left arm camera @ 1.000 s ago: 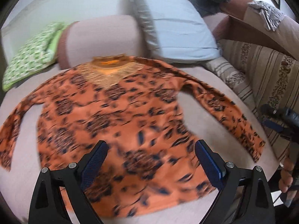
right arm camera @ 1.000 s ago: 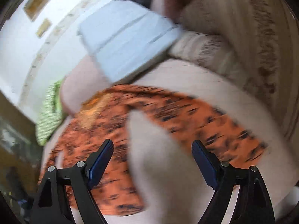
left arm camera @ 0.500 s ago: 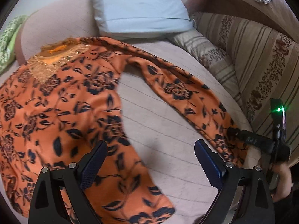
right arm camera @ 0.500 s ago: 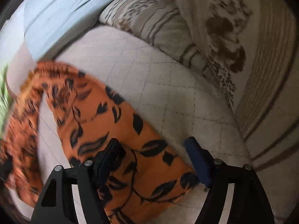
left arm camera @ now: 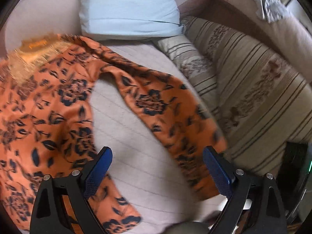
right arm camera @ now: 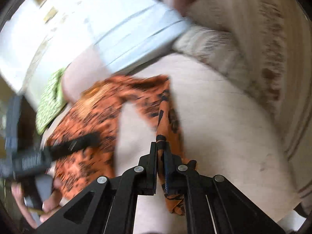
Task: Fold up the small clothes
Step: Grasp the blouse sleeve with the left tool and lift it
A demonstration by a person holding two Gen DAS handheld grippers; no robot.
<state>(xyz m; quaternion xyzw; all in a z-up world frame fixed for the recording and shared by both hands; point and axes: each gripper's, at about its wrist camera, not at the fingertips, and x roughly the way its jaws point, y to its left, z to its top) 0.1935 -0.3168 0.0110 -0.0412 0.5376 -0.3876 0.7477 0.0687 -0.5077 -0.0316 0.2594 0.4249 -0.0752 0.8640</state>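
An orange top with a dark floral print lies spread on a pale quilted cushion. Its right sleeve runs diagonally toward the lower right. My left gripper is open and empty above the gap between the body and the sleeve. My right gripper is shut on the sleeve near its cuff and holds it lifted off the cushion. The left gripper shows blurred in the right wrist view, over the top's body.
A light blue pillow lies at the back. Striped beige cushions stand along the right. A green patterned cloth lies at the far left. The cushion's front edge is near the bottom of both views.
My right gripper has closed on the sleeve end and lifted it. My left gripper has shifted right, toward the sleeve, and stays open.
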